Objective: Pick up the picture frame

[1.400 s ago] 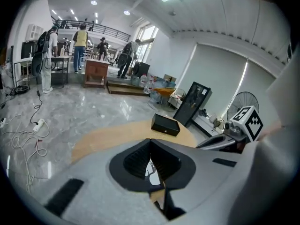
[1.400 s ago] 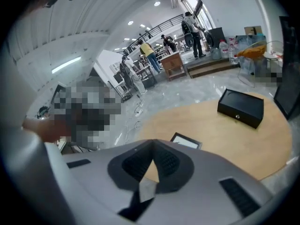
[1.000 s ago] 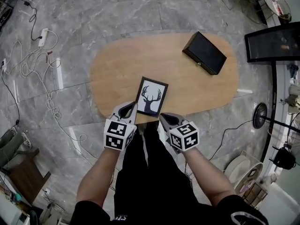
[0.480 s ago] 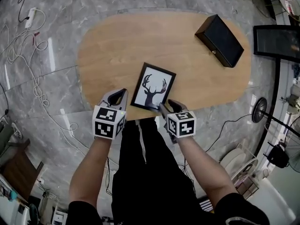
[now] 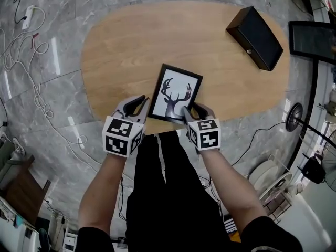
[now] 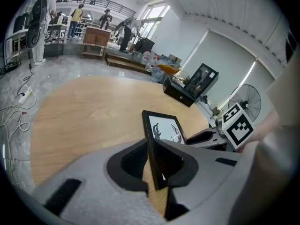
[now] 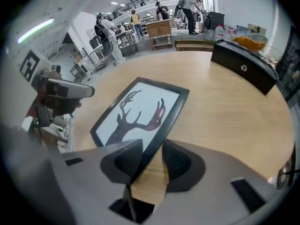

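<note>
**Left tongs** (image 5: 137,103): slightly parted, only a narrow gap. The jaws have just been opening. The near-left corner of the picture frame (image 5: 175,93) sits in the gap. A sliver of table shows between the left pad and the frame's black edge, so the pads are not clamped on it. Marker cube (image 5: 123,136) behind, on the hand side.

**Right tongs** (image 5: 195,109): wide apart. The jaws have just been closing a little. The frame's right edge, near its near-right corner, runs between them. The inner pad is at the edge and the outer pad stands clear, with bare wood showing in between. Marker cube (image 5: 205,135) behind.

**Picture frame**: black rim, white face with a dark antlered deer head. It lies on the table (image 5: 121,56) by its near edge, between the two tongs and angled slightly to the right.

**Surroundings, outward from the tongs:**
- Black box (image 5: 257,38), beyond the right tongs at the table's far right end, well apart from the frame.
- Grey marble floor (image 5: 52,119) around the table.
- White cables (image 5: 26,62), far out to the left of the left tongs.
- Standing fan (image 5: 292,124), out to the right of the right tongs.

**Change from earlier:**
- A second ago both tongs were closed and short of the frame.
- Half a second ago the left tongs stood apart to the left of the frame at the table's near edge. They are now at its corner.
- The right tongs, then just short of the near-right corner, now straddle the right edge.
</note>
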